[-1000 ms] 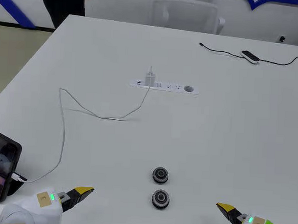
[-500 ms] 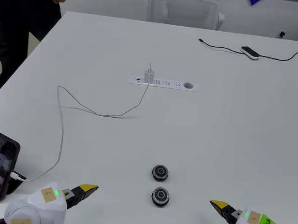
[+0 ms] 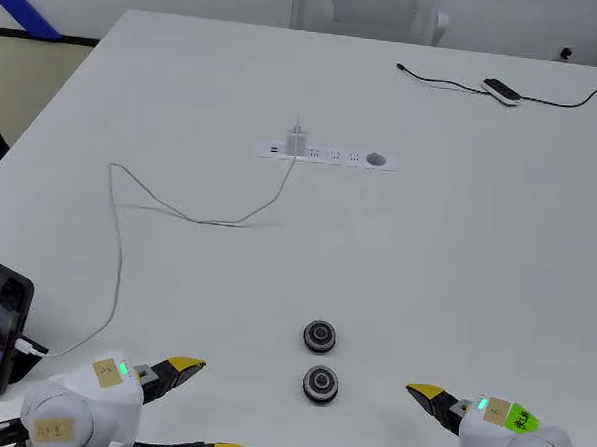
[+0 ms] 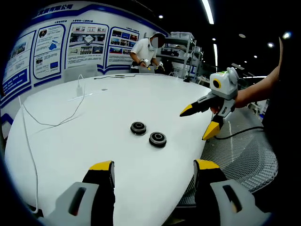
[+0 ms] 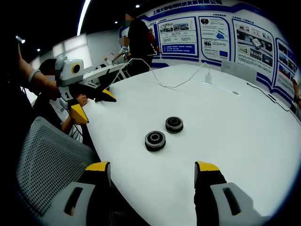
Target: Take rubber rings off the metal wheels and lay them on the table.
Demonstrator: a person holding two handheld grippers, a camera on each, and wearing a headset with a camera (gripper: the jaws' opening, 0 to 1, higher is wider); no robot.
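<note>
Head view: near wheel point(image 3: 320, 383) and far wheel point(image 3: 320, 335), rings on, sit on table point(image 3: 476, 273) between left gripper point(image 3: 211, 407) and right gripper point(image 3: 392, 429). Left gripper view: jaws spread, empty, wheels ahead. Right gripper view: jaws likewise released, holding nothing.

The near wheel point(image 3: 320, 383) and far wheel point(image 3: 319, 335) lie flat on the white table point(image 3: 457, 252), close together, not touching. Each has its black rubber ring point(image 5: 147, 141) on around a silvery hub.
</note>
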